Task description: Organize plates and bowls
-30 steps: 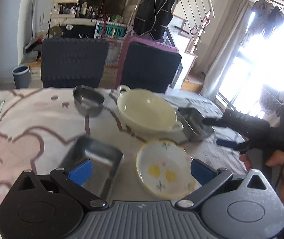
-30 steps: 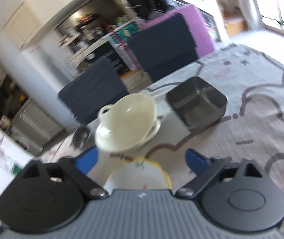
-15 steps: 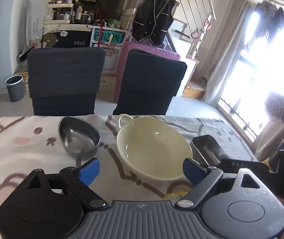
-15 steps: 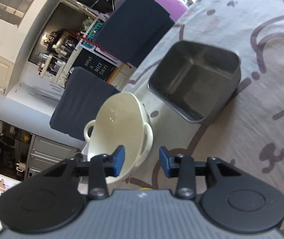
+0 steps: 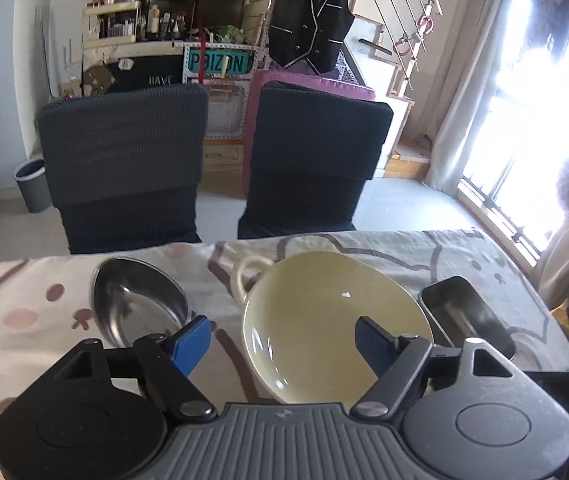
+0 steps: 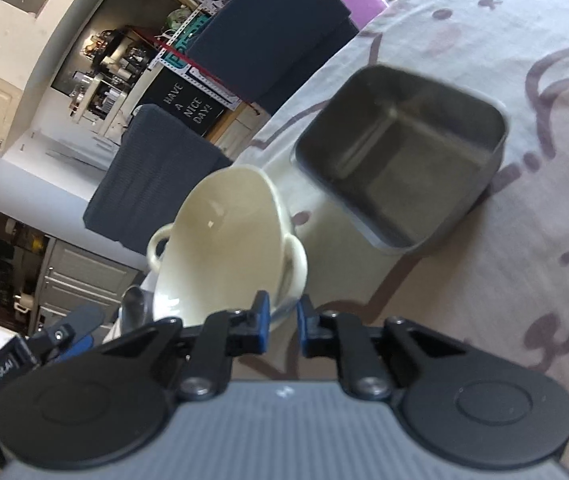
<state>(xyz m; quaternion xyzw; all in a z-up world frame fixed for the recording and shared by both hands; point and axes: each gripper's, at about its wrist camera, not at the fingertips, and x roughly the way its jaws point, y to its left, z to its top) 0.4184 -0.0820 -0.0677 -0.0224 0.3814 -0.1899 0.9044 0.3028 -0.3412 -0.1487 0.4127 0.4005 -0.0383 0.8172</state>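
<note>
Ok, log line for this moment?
left gripper open over cream bowl | right gripper nearly shut by its rim, grasp unclear | tin apart

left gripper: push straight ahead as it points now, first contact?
Likely the cream bowl: it sits right ahead between the open left gripper's fingers, near rim closest. Depth unclear.

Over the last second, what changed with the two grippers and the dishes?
The right gripper narrowed its fingers around the cream bowl's near rim, though contact is unclear. The left gripper moved forward over that bowl, open. The flowered plate dropped out of view. The steel bowl and square tin stayed put.
</note>
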